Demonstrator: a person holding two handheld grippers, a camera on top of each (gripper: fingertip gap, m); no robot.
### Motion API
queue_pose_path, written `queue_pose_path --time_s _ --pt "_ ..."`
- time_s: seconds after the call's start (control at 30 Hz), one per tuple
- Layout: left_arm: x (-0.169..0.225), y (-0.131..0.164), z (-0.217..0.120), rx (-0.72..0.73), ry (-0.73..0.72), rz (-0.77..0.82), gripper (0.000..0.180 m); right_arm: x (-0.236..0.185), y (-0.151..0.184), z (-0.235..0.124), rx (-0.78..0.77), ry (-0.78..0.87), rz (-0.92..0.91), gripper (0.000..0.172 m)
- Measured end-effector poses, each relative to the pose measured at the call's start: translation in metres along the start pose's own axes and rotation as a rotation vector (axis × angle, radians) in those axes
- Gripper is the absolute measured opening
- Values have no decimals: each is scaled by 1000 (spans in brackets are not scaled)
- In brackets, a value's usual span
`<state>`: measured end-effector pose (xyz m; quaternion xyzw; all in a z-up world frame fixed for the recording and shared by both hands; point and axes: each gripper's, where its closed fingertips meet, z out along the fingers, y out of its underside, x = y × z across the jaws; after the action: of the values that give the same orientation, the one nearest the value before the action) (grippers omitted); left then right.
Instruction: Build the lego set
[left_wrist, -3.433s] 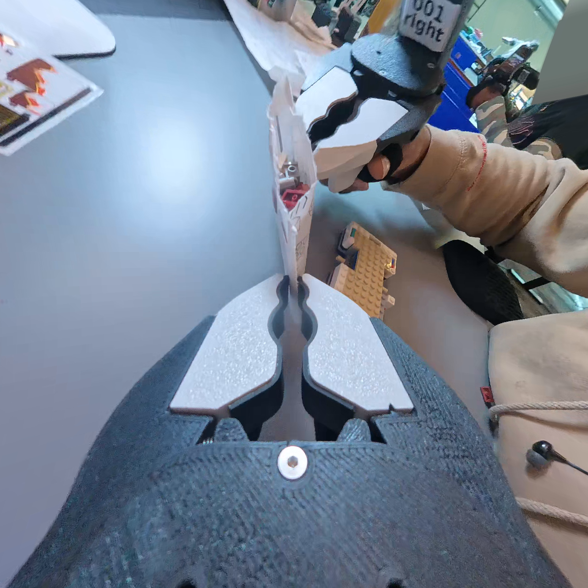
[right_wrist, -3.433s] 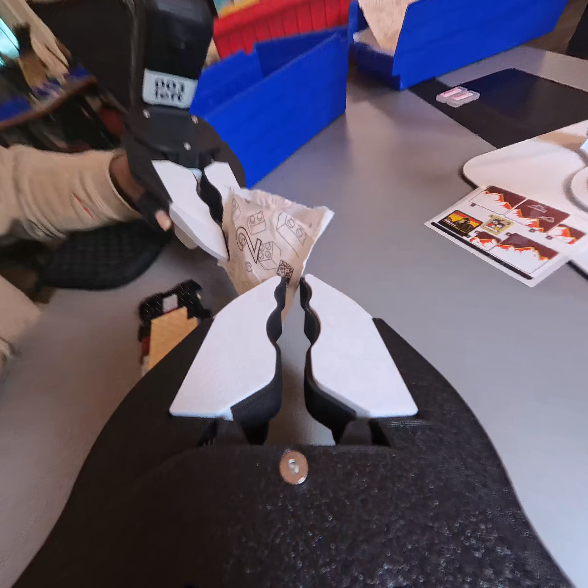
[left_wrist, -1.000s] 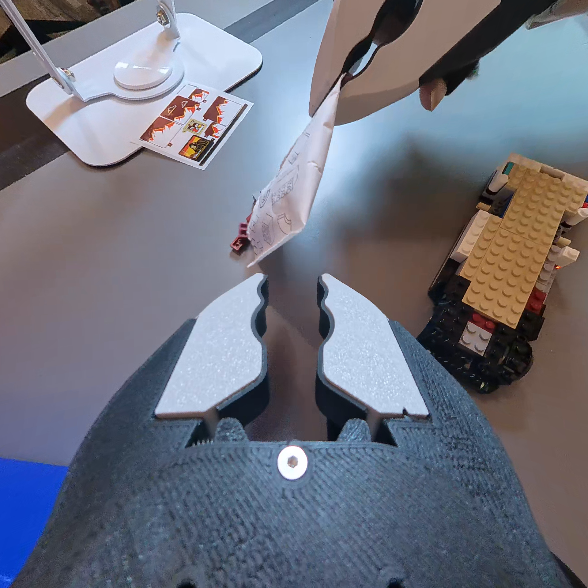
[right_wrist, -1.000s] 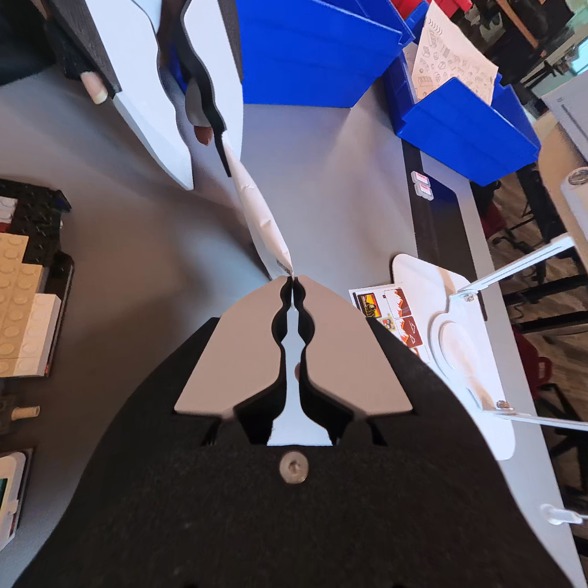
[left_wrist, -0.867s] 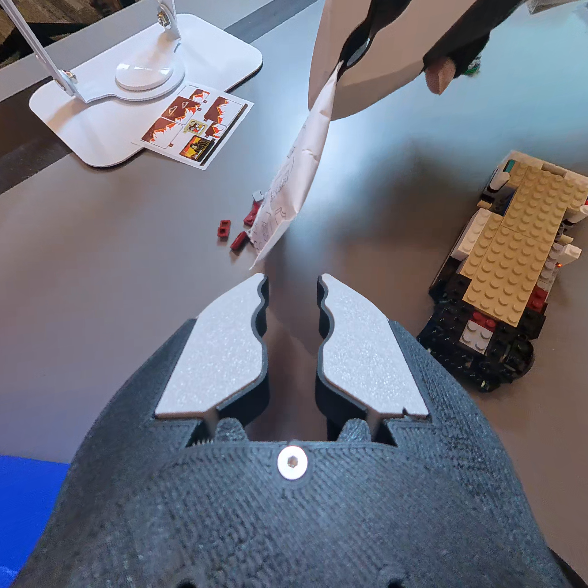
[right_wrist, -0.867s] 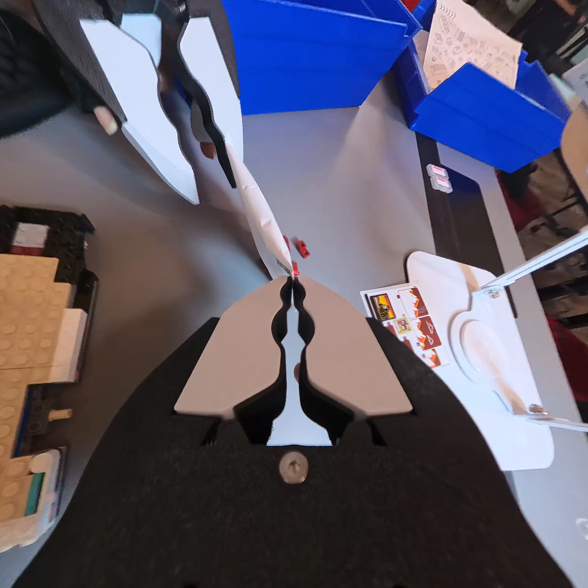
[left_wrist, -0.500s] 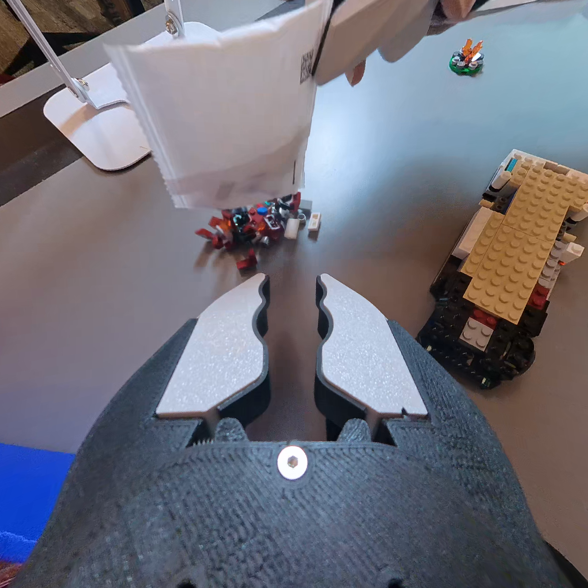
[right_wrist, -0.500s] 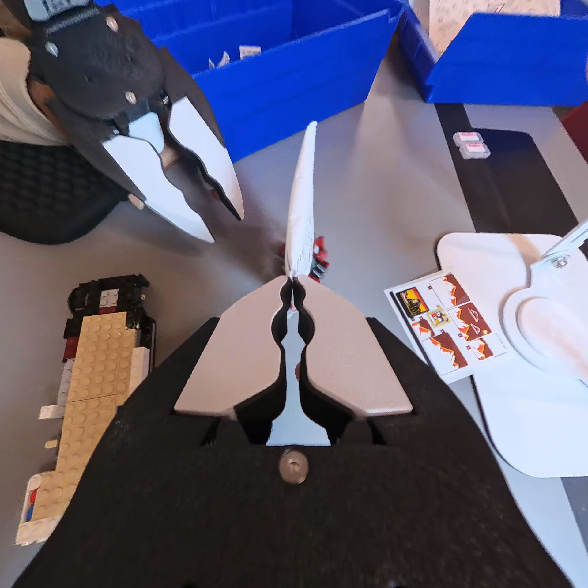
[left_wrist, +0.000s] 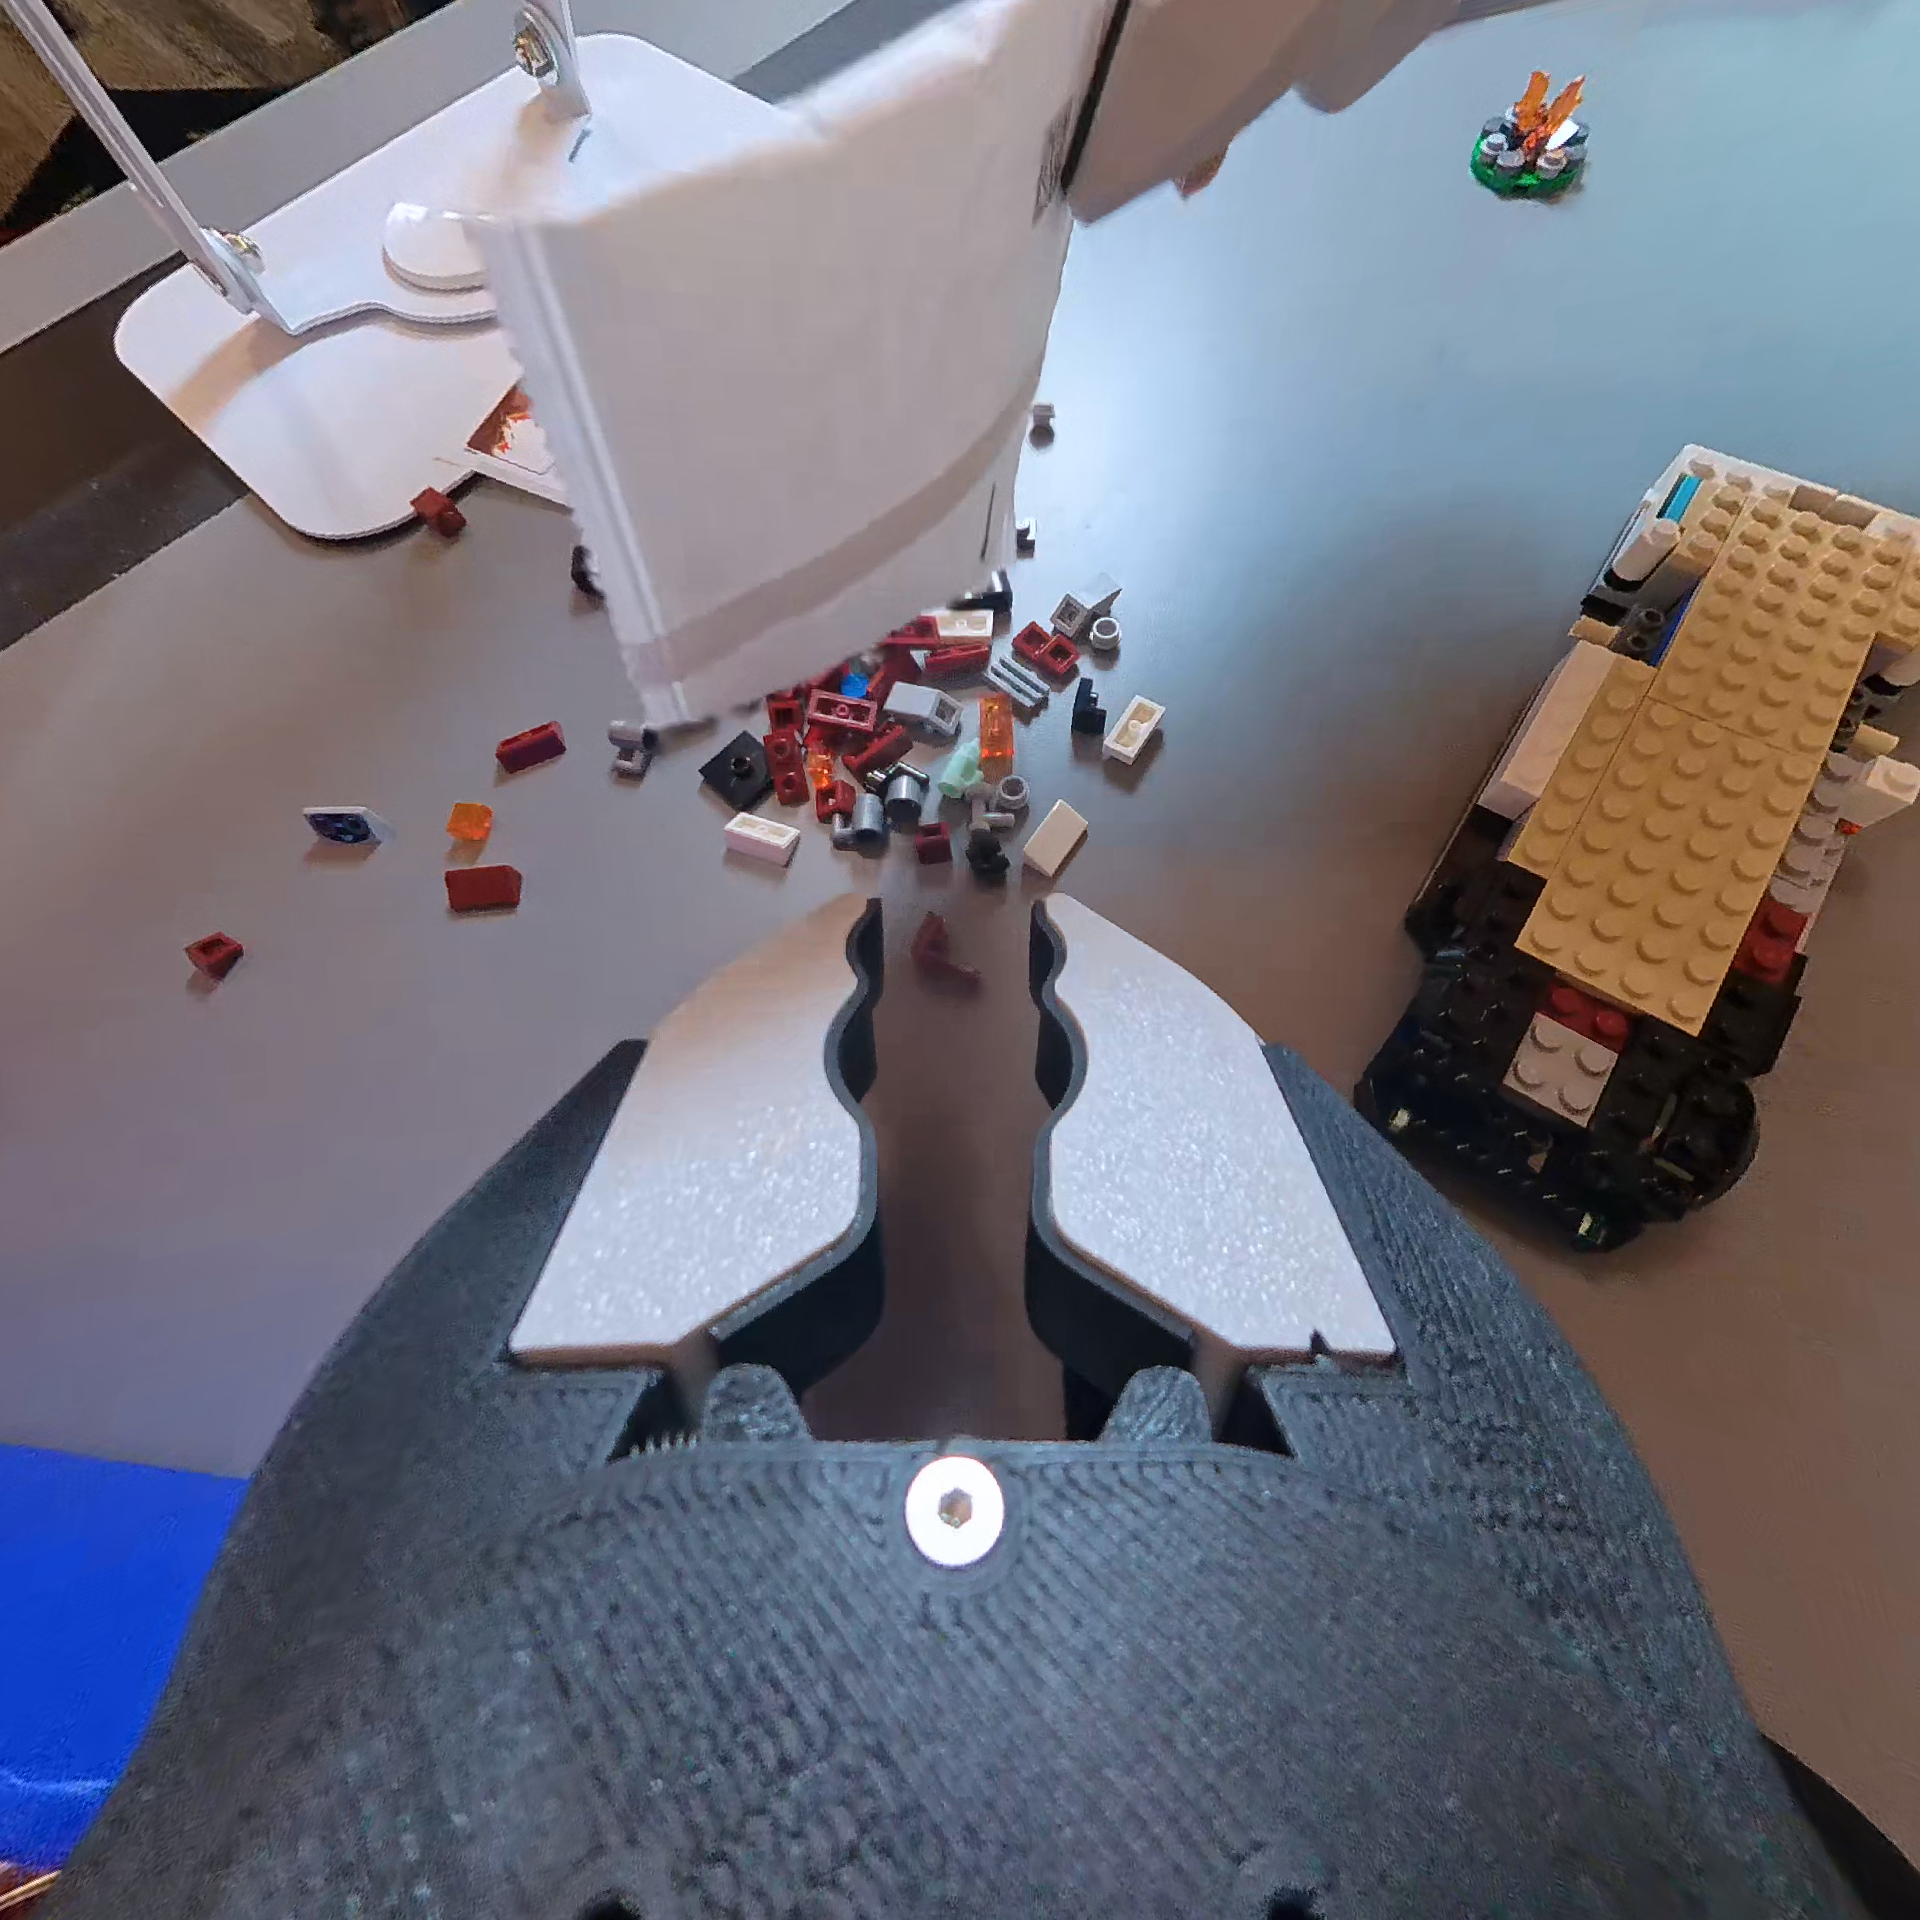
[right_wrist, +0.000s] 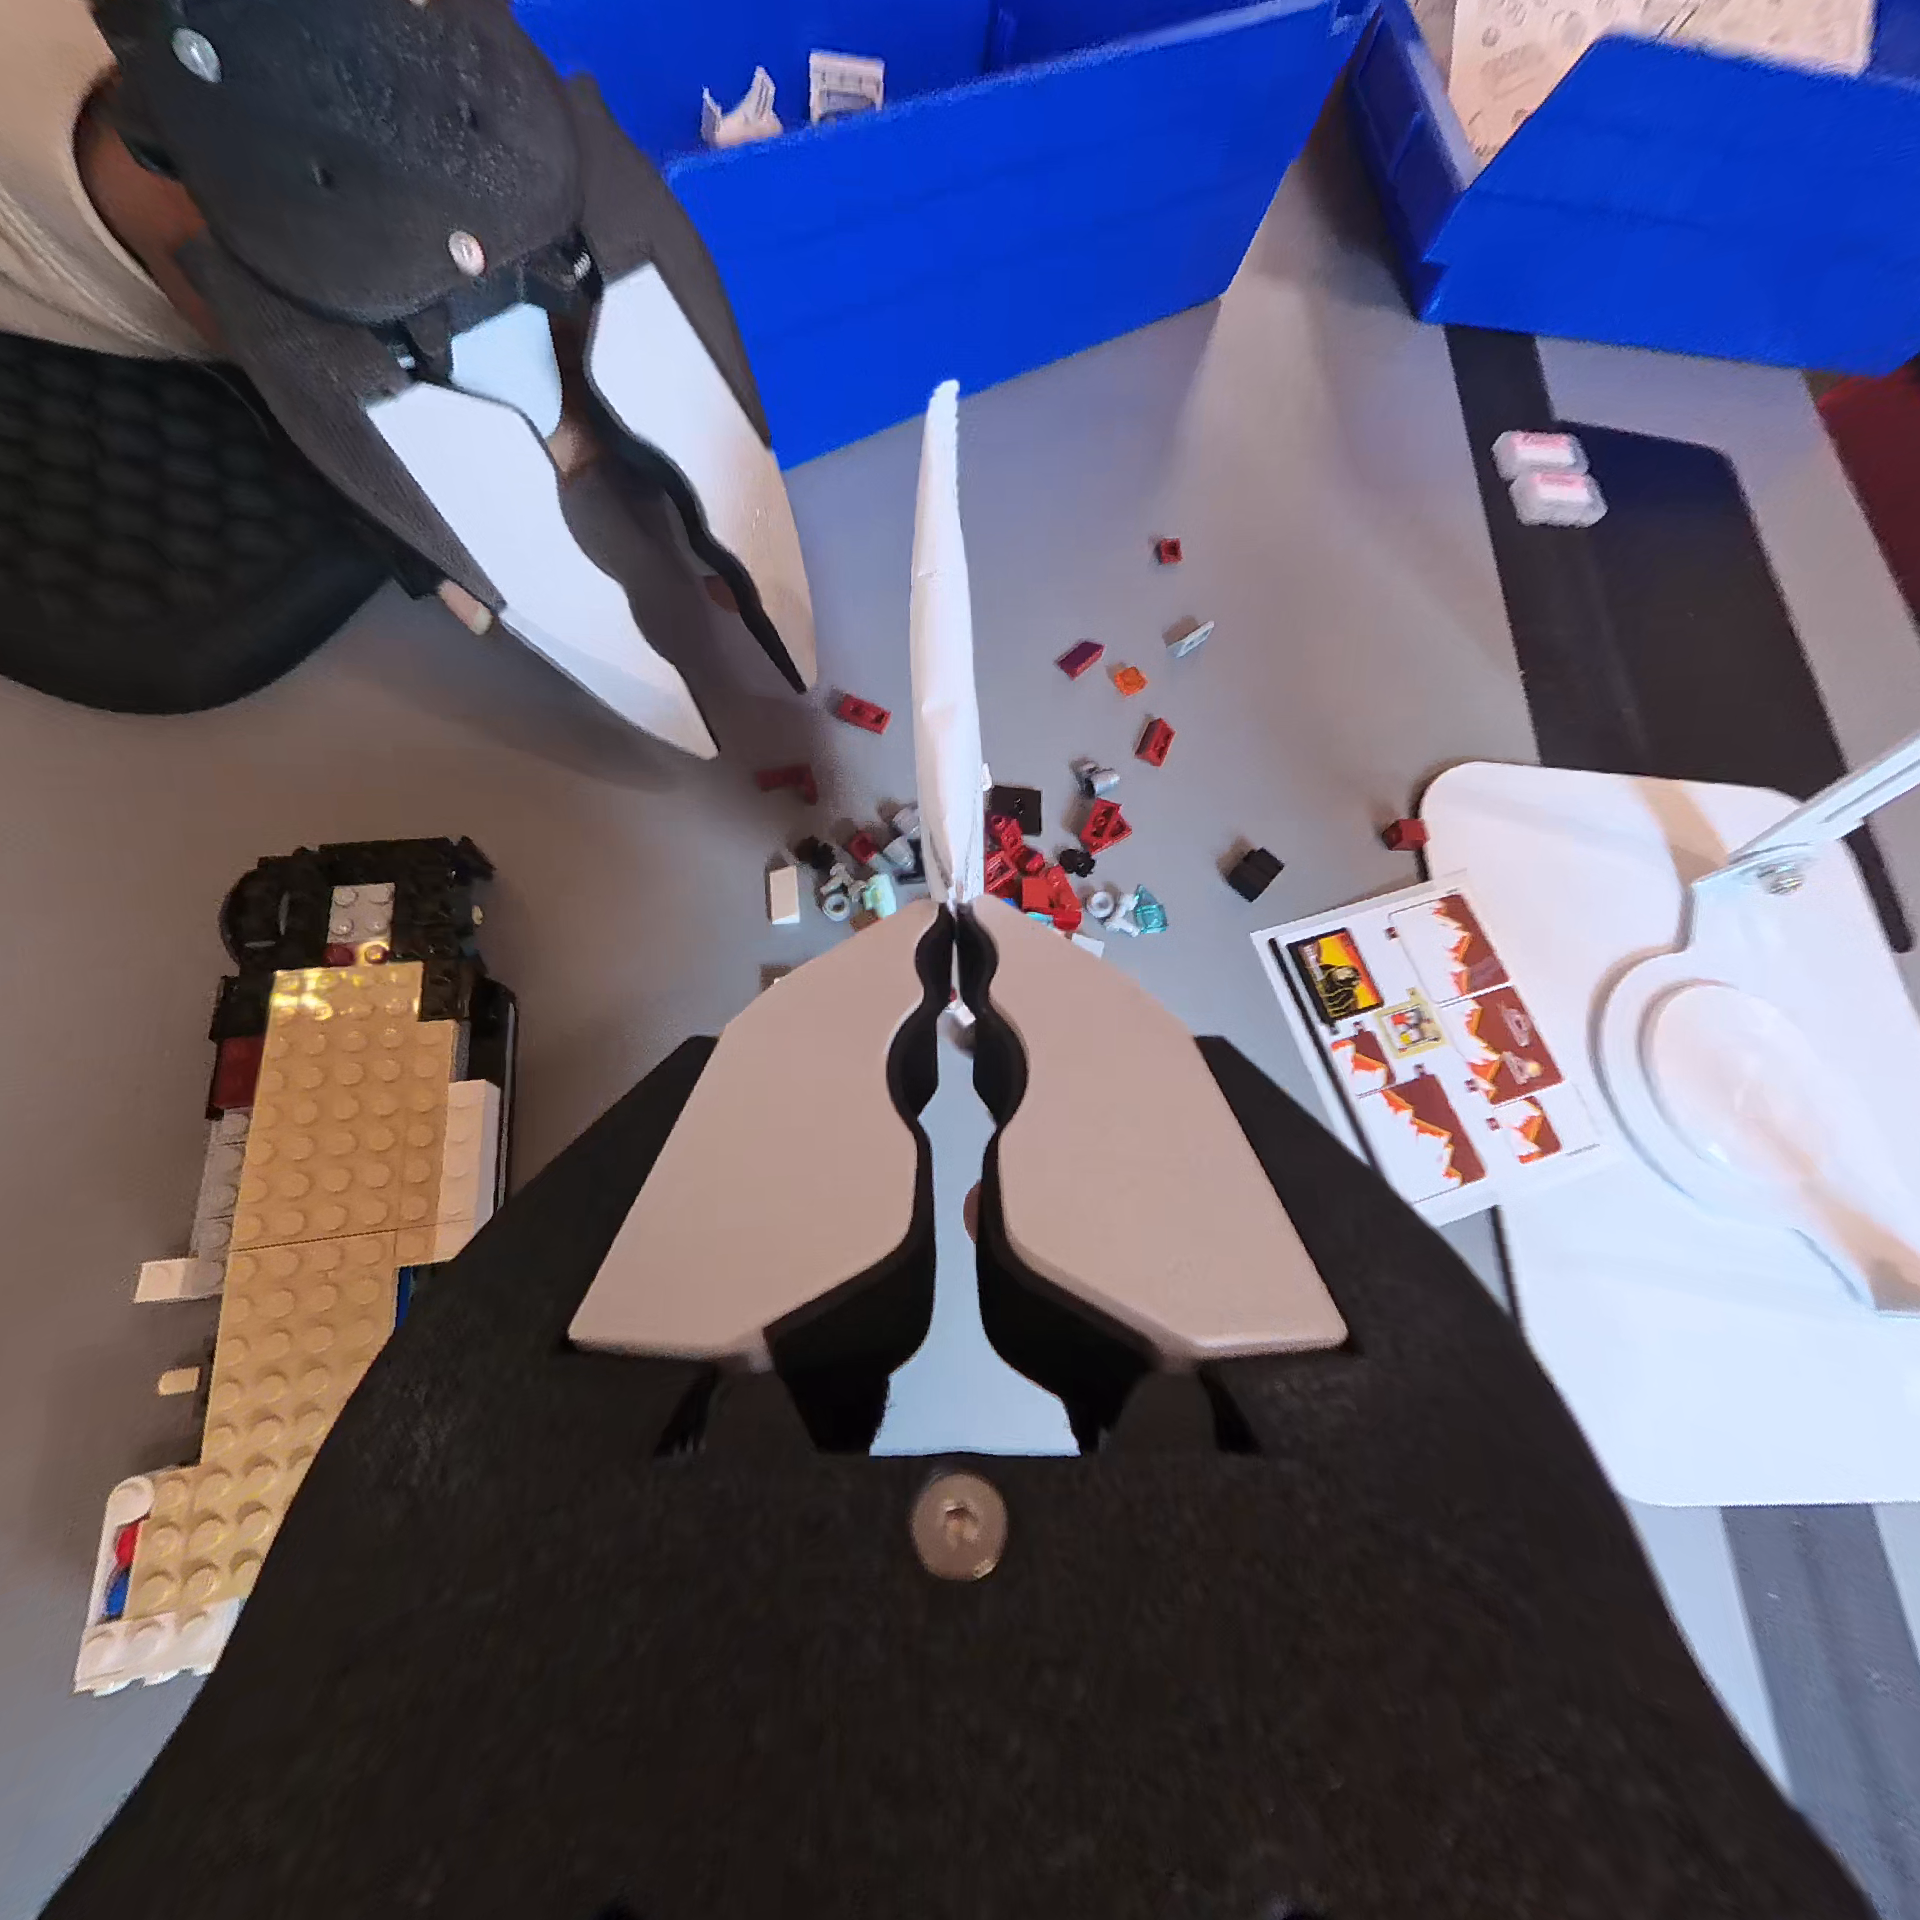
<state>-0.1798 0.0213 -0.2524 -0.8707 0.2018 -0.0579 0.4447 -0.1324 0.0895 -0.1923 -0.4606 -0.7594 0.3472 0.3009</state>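
My right gripper (right_wrist: 957, 912) is shut on the corner of a white paper bag (right_wrist: 943, 665) and holds it up over the grey table. The bag also shows in the left wrist view (left_wrist: 790, 395), hanging with its open end down. Several small loose bricks (left_wrist: 894, 727), mostly dark red, lie scattered under it; they also show in the right wrist view (right_wrist: 1039, 873). My left gripper (left_wrist: 954, 914) is open and empty, just above the table. A small dark red piece (left_wrist: 940, 951) lies on the table between its fingertips, untouched. The left gripper also shows in the right wrist view (right_wrist: 727, 675).
A partly built brick vehicle (left_wrist: 1662, 831) with a tan top lies right of the pile; it also shows in the right wrist view (right_wrist: 322, 1164). A sticker sheet (right_wrist: 1444, 1039) and a white stand base (right_wrist: 1714, 1091) lie on the right. Blue bins (right_wrist: 987, 229) stand behind. A small green and orange build (left_wrist: 1527, 145) sits far back. The left gripper's tips are roughly 11 cm from the right gripper's.
My left gripper let go of the bag. My right gripper tipped and lifted it, and the bricks poured out and spread over the table.
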Motion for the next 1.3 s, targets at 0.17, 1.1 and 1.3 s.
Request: queue_pose_path --time_s 0.17,1.1,1.3 --pt "2 -1 1 10 10 1 28 -3 9 -1 -78 28 -51 1" --pt "76 -94 -70 456 400 127 0 -93 -35 -64 186 -35 -43 0" --pt "86 -95 -67 443 411 186 0 -103 -27 -71 218 55 -36 0"
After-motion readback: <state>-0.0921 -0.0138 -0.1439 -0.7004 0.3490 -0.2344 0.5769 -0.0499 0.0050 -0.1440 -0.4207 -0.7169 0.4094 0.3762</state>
